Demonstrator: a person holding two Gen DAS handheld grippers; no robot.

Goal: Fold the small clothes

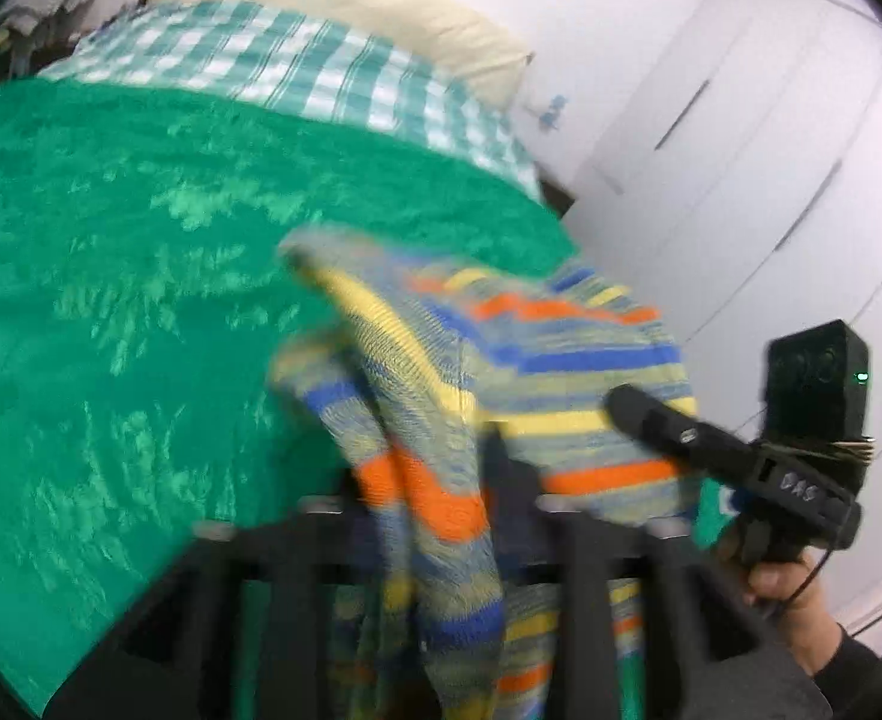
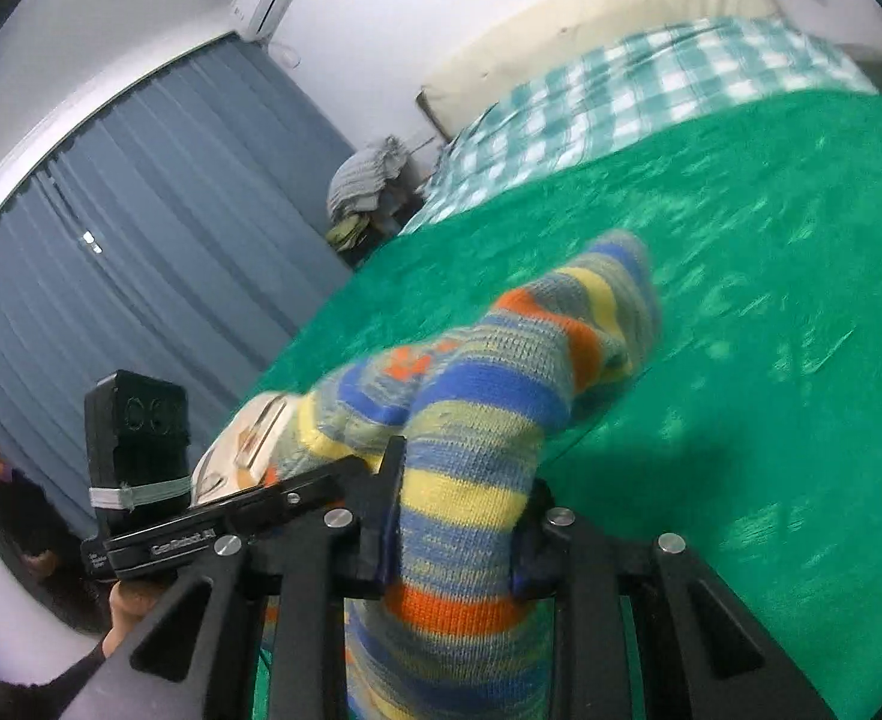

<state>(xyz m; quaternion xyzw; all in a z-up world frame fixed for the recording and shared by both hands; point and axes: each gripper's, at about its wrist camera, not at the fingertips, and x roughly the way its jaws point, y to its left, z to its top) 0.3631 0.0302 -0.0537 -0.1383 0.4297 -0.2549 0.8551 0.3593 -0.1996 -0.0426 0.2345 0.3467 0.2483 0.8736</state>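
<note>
A small knitted garment with blue, yellow, orange and grey stripes (image 1: 501, 372) hangs in the air above a bed with a green blanket (image 1: 111, 270). My left gripper (image 1: 435, 498) is shut on one bunched part of it. My right gripper (image 2: 459, 516) is shut on another part (image 2: 471, 420), which drapes over its fingers. In the left wrist view the right gripper (image 1: 639, 414) shows at the right, clamping the garment's edge. In the right wrist view the left gripper (image 2: 297, 492) shows at the left, close beside mine. The views are blurred by motion.
A green-and-white checked sheet (image 1: 273, 60) and a cream headboard (image 1: 381, 0) lie at the bed's far end. White wardrobe doors (image 1: 741, 150) stand to the right. Blue curtains (image 2: 111, 240) and a pile of clothes (image 2: 363, 180) are on the other side.
</note>
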